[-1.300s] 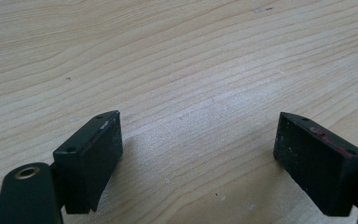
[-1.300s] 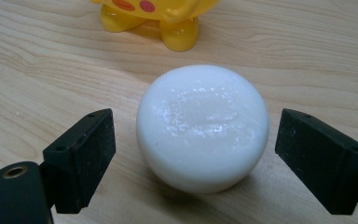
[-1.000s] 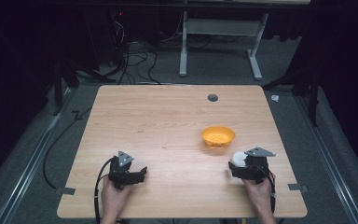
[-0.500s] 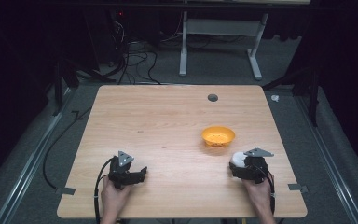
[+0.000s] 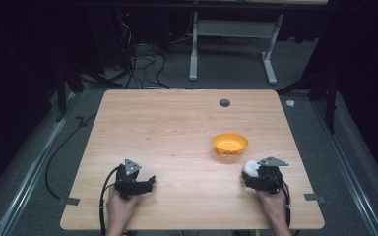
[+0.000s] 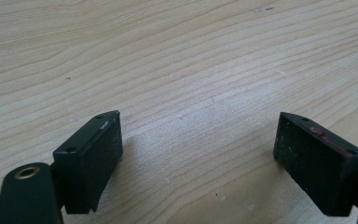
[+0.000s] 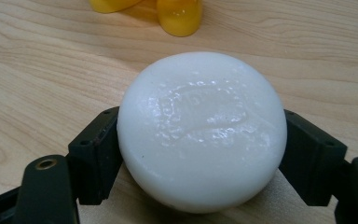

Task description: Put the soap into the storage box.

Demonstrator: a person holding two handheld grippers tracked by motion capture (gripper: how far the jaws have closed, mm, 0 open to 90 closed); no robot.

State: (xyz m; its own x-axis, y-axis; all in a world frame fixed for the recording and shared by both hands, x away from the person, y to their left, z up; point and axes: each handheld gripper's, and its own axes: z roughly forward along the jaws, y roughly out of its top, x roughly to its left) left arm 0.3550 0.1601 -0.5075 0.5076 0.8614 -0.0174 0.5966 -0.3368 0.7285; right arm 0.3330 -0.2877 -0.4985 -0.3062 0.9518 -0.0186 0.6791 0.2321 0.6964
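White and glossy, a round ball is gripped between the jaws of the right gripper, both pads pressed against its sides, near the front right corner of the table. An orange bowl stands just beyond it, up the table and slightly toward the left edge, apart from the ball but close; in the right gripper view its yellow-orange underside is seen directly ahead of the jaws, past the top of the ball. The ball being round, no long axis is presented, and the bowl's open mouth faces upward, so a short carry forward and a little leftward is judged to be all that the coming move calls for. The right hand is plainly the nearer of the two to the bowl. The left gripper is held near the front edge, toward the front left corner and well apart from both bowl and ball; its jaws are spread wide with nothing between them, and bare wood grain is seen beneath them in the left gripper view. Whether the ball is lifted clear of the table or resting on it cannot be told.
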